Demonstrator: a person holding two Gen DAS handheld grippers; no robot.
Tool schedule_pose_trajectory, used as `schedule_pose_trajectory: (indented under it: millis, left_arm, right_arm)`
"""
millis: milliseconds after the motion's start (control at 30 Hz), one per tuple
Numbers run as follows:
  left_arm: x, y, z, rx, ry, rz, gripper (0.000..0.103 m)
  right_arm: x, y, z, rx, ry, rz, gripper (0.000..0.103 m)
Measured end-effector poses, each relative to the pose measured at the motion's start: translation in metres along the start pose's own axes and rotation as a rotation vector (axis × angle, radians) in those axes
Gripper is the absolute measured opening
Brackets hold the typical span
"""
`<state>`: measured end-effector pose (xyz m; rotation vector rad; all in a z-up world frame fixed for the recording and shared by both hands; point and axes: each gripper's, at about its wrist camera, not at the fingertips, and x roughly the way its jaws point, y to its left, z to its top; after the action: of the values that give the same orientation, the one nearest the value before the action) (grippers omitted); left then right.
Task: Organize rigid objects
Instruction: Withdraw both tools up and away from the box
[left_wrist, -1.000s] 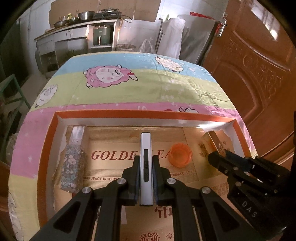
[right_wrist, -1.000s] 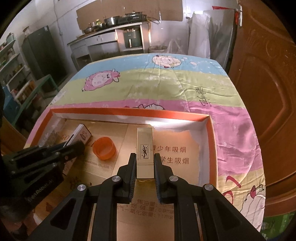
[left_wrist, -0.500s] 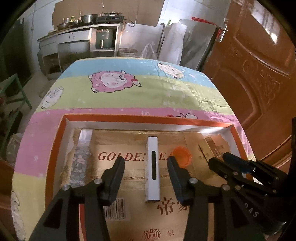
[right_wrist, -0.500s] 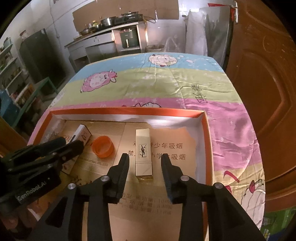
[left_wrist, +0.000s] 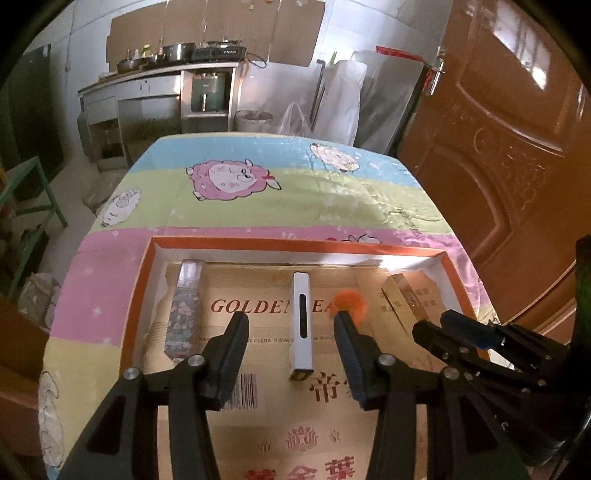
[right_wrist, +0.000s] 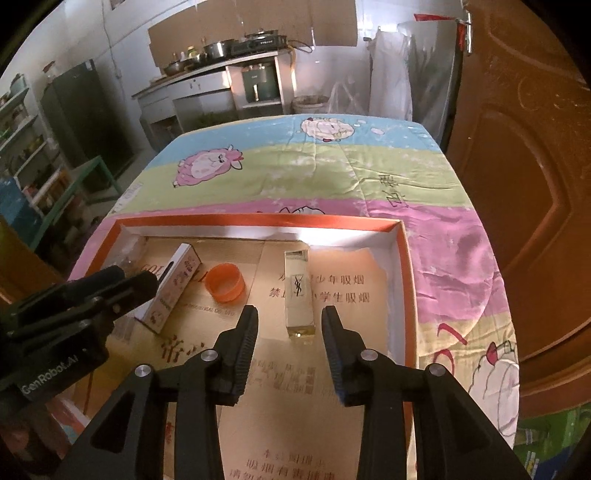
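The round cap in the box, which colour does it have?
The round cap is orange; the right wrist view shows it best.

A sheep-print cloth (left_wrist: 258, 206) covers the tabletop. Beyond the tabletop stands a steel kitchen counter (left_wrist: 155, 81) with pots; to its right, a brown wooden door (left_wrist: 517, 166).
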<state>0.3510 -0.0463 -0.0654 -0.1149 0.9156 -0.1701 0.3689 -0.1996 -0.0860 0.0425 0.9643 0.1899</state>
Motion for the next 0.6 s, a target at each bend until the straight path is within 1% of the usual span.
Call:
schedule_pose_trajectory:
  millis: [367, 600]
  left_arm:
    - [-0.038, -0.008, -0.014, 0.029, -0.039, 0.007, 0.048]
    - [-0.067, -0.015, -0.022, 0.044, -0.071, -0.001, 0.048]
  right_arm:
    - [-0.026, 0.006, -0.022, 0.0, -0.005, -0.002, 0.037]
    - [-0.048, 0.007, -0.033, 0.007, -0.024, 0.0, 0.037]
